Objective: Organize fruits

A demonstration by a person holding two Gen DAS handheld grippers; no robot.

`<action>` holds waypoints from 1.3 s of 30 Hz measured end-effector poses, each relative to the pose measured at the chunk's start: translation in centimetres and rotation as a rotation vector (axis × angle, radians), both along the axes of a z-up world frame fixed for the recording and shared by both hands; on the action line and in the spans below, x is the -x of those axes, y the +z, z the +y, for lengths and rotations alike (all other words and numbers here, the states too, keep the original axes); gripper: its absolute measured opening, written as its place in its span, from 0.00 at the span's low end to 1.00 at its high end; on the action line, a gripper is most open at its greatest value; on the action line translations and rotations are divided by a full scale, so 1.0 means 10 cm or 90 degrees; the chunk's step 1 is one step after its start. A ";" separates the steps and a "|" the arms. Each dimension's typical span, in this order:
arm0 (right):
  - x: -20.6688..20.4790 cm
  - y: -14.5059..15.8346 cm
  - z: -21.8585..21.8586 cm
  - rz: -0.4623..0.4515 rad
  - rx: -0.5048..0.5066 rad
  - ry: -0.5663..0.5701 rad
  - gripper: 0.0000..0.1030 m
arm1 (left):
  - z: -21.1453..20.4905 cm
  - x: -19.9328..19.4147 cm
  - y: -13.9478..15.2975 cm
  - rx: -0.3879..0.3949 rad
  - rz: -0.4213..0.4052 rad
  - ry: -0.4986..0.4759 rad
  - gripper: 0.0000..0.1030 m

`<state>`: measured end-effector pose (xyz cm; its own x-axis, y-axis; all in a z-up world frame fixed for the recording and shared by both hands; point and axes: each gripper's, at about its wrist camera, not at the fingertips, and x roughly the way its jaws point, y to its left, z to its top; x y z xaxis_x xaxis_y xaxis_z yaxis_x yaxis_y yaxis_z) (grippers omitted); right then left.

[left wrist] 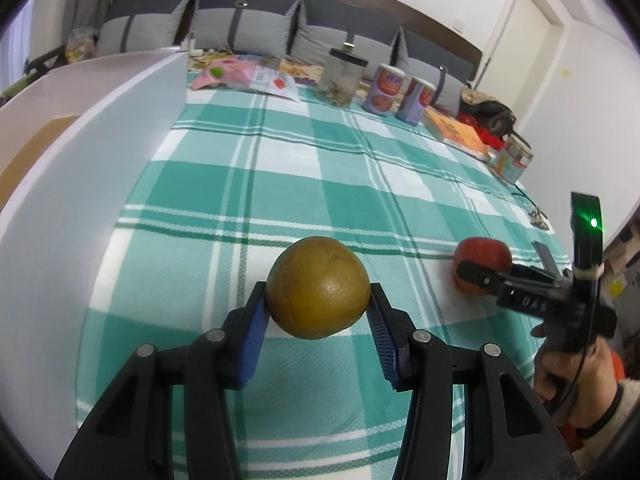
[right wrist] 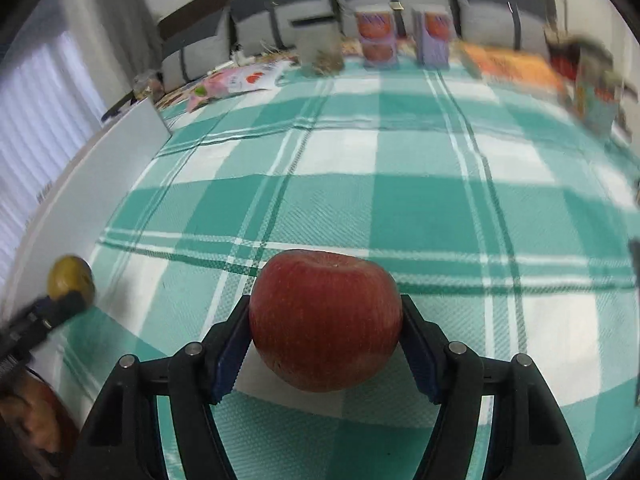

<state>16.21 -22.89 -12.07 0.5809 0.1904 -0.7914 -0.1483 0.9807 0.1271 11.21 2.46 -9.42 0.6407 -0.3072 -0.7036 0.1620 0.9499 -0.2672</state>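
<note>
Checked teal cloth (left wrist: pixel 320 168) covers the tabletop; cushions line the far wall. Back row: glass jar (left wrist: pixel 343 76) with dried bits at the bottom, two cans (left wrist: pixel 386 90), contents unseen. Left tool (left wrist: pixel 318 312) pinches a yellow-brown fruit (left wrist: pixel 318 292) by its sides, tilted down. Right tool (right wrist: pixel 326 330) clamps a red apple (right wrist: pixel 326 320), hand (left wrist: pixel 568 376) gripping its handle. White board (left wrist: pixel 100 152) bounds the left edge; mid-cloth lies open.
</note>
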 end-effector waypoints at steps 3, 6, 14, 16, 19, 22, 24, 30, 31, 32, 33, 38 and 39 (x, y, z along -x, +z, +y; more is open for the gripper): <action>0.06 0.05 -0.07 -0.011 -0.013 -0.013 0.76 | 0.02 0.03 -0.04 -0.024 0.000 0.013 0.49; 0.25 0.16 -0.24 -0.041 -0.032 -0.049 0.98 | 0.07 0.03 -0.13 -0.036 0.010 0.026 0.49; 0.59 -0.03 -0.26 -0.014 0.078 -0.032 1.00 | 0.05 -0.02 -0.36 -0.073 0.035 0.050 0.81; 0.57 -0.11 -0.23 0.005 0.089 -0.026 1.00 | 0.02 -0.04 -0.42 -0.092 0.046 0.048 0.81; 0.58 -0.19 -0.17 0.013 0.109 -0.018 1.00 | -0.06 -0.01 -0.44 -0.140 0.040 0.036 0.81; 0.59 -0.21 -0.20 0.012 0.098 -0.022 1.00 | -0.11 0.01 -0.45 -0.167 0.037 0.030 0.82; 0.60 -0.21 -0.20 0.011 0.095 -0.023 1.00 | -0.10 0.02 -0.45 -0.167 0.036 0.031 0.82; 0.60 -0.21 -0.19 0.009 0.096 -0.025 1.00 | -0.11 0.02 -0.46 -0.171 0.035 0.031 0.83; 0.60 -0.21 -0.19 0.009 0.095 -0.025 1.00 | -0.11 0.02 -0.46 -0.171 0.034 0.031 0.83; 0.60 -0.21 -0.19 0.010 0.095 -0.025 1.00 | -0.12 0.02 -0.46 -0.172 0.034 0.031 0.83; 0.60 -0.21 -0.19 0.010 0.095 -0.025 1.00 | -0.12 0.02 -0.46 -0.172 0.034 0.031 0.83; 0.60 -0.21 -0.19 0.010 0.095 -0.025 1.00 | -0.12 0.02 -0.46 -0.173 0.033 0.030 0.83; 0.60 -0.22 -0.20 0.010 0.094 -0.025 1.00 | -0.13 0.02 -0.46 -0.173 0.032 0.030 0.84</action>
<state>10.20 -24.84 -14.23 0.5726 0.0482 -0.8184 -0.1087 0.9939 -0.0176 11.04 1.21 -14.05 0.6116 -0.0740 -0.7877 0.1096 0.9939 -0.0083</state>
